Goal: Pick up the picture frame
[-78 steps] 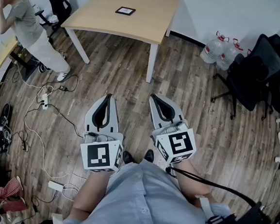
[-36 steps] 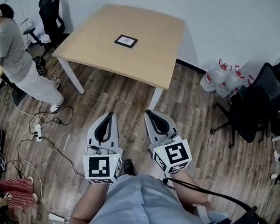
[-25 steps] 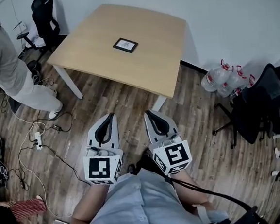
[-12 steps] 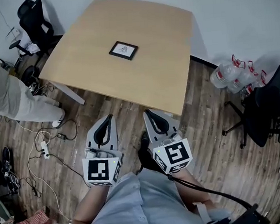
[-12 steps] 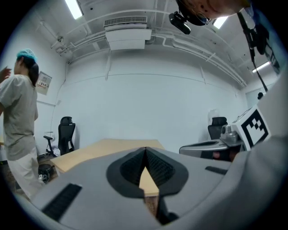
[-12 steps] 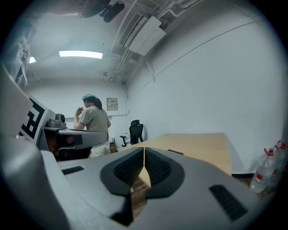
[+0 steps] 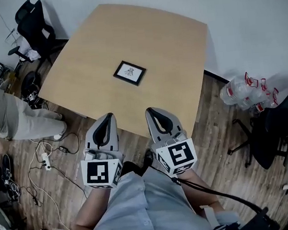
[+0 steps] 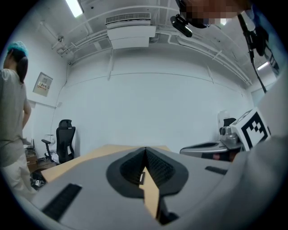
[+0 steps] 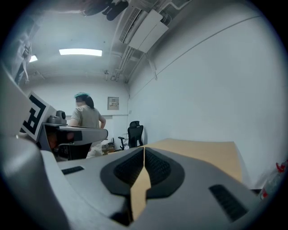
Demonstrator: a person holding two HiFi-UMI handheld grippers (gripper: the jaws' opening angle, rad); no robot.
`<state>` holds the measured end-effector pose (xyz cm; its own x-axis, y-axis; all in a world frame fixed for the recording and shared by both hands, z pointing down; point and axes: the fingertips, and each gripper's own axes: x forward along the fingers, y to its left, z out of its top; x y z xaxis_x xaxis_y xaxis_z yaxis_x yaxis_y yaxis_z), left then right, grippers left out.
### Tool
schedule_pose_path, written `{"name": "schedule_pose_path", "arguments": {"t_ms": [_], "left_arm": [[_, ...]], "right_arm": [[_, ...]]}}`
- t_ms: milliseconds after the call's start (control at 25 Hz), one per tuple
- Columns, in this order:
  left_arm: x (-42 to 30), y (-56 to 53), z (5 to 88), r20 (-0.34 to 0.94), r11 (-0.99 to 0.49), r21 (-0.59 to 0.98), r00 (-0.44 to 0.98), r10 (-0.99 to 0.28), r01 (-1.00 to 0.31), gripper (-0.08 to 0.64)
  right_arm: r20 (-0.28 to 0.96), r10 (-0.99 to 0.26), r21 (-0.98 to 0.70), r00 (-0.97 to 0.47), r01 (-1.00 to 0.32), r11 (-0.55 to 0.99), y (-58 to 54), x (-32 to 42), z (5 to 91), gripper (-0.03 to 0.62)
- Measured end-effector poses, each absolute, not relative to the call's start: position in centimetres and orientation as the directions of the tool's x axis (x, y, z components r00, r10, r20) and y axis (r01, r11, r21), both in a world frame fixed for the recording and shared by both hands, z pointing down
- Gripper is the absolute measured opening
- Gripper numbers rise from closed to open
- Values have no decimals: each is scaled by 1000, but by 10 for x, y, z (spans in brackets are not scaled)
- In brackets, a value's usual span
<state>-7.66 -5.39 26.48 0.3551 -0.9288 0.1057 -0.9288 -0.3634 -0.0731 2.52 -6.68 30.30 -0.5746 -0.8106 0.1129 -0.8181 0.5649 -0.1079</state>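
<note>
Both left gripper (image 7: pixel 108 116) and right gripper (image 7: pixel 149 110) hover, fingers (image 7: pixel 94 134) together and empty, at the counter (image 7: pixel 152 41) edge before the picture frame (image 7: pixel 130 72).

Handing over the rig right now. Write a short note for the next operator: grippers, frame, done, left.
Left gripper: jaws shut, empty, at the near edge of the table.
Right gripper: same, alongside it.
Picture frame: flat near the middle of the table, untouched.
Done: nothing grasped.
Left: open jaws, reach forward, grip the picture frame, lift.
</note>
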Motion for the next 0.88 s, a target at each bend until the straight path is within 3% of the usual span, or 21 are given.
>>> {"name": "schedule_pose_path", "arguments": {"t_ms": [240, 600, 880], "left_arm": [[-84, -92, 270, 109, -368, -62, 360, -927, -928, 2], [-89, -165, 313, 216, -468, 9, 459, -862, -884, 2], [-104, -215, 357, 346, -460, 150, 482, -805, -875, 2]], "right_arm": [[138, -801, -79, -582, -813, 577, -112, 15, 307, 6], [263, -770, -98, -581, -810, 578, -186, -14, 353, 14], [431, -680, -110, -593, -783, 612, -227, -44, 426, 117]]}}
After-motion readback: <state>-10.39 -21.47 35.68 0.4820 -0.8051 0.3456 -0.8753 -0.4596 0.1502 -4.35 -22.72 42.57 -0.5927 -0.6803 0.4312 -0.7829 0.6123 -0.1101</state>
